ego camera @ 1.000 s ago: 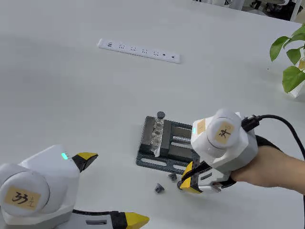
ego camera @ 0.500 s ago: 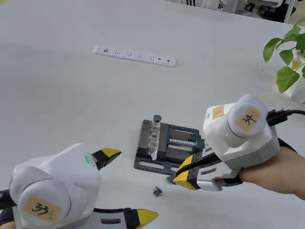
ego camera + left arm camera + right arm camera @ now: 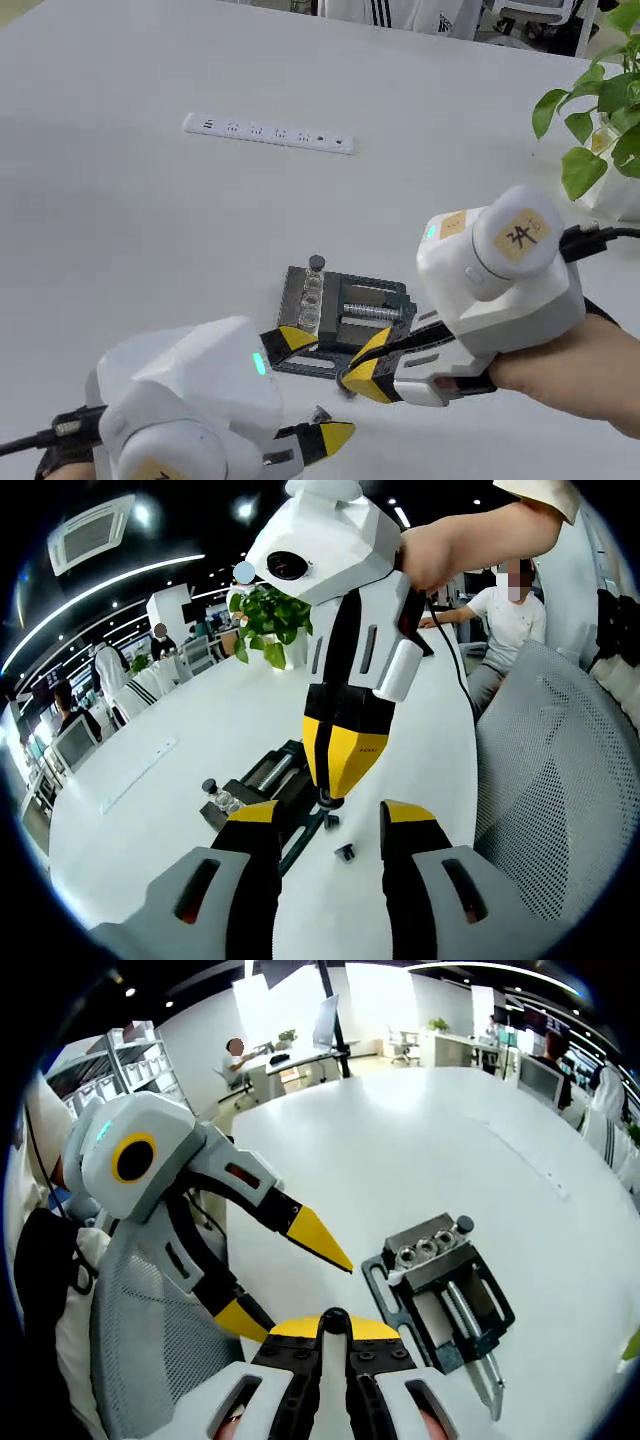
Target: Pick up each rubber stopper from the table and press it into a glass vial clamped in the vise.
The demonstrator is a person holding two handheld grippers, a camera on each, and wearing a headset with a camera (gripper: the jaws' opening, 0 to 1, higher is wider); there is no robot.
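The right gripper (image 3: 358,372) is held in a hand (image 3: 570,370) just in front of the vise (image 3: 345,318), with its yellow-tipped jaws pointing down and to the left. In the right gripper view the jaws are pressed together on a small dark stopper (image 3: 335,1318), which sticks out just past their tips. The left gripper view shows the same held stopper at the tip of the right gripper, just above the table (image 3: 130,220) and beside the near end of the vise.

The left gripper (image 3: 314,388) sits low and close to the person, facing the vise. Its jaws stand wide apart with nothing between them. The loose stopper (image 3: 345,852) lies on the table just ahead of the gap between the jaws, close to the right gripper's tip.

The vise sits flat on the table and holds a row of glass vials (image 3: 425,1250) upright between its plates. Three of them are open at the top. The vial at the far end carries the fitted stopper (image 3: 317,262).

Farther back on the table lies a white power strip (image 3: 268,133). A leafy plant (image 3: 590,110) stands at the right edge.
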